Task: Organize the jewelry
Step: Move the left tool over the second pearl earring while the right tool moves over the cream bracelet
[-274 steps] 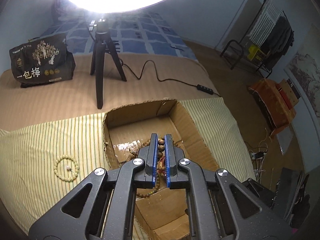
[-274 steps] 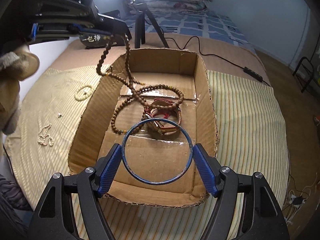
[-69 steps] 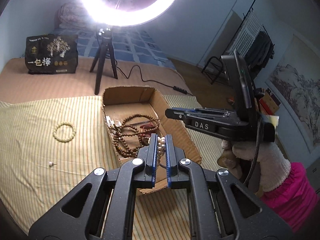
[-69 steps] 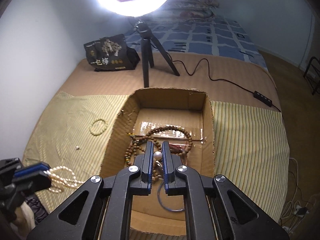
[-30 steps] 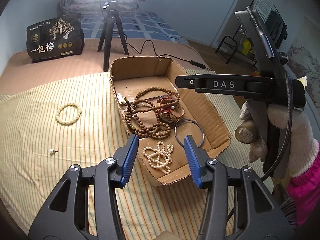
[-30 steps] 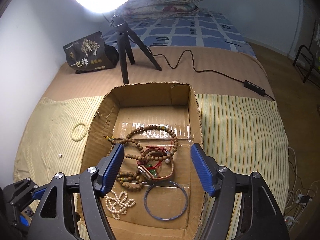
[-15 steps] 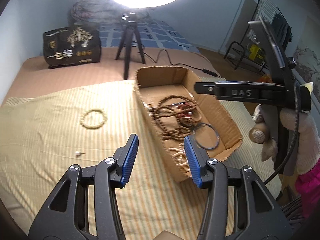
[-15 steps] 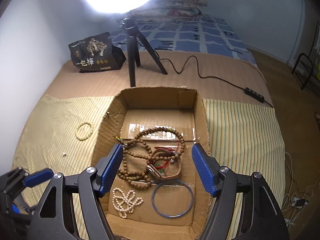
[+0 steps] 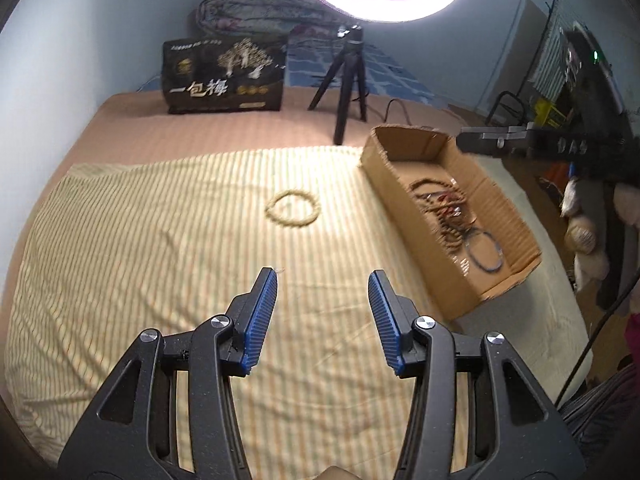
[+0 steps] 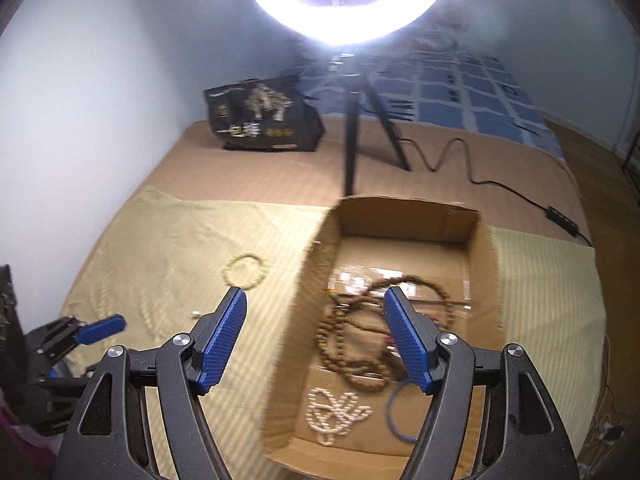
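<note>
My left tongs [image 9: 322, 276] gape empty over the striped cloth [image 9: 160, 264] near the bead bracelet [image 9: 293, 208]; my right tongs [image 10: 316, 294] gape empty above the cardboard box [image 10: 404, 220].

I count one cardboard box [image 10: 404, 216], one pale bead bracelet [image 9: 293, 209] and one tiny stud [image 10: 195, 314] on the striped cloth [image 9: 160, 240], one black bag [image 9: 224, 76], one tripod [image 9: 348, 80].

black left tool [image 9: 322, 277], ribbed blue pads [image 9: 262, 316], silver screws, pink sleeve
</note>
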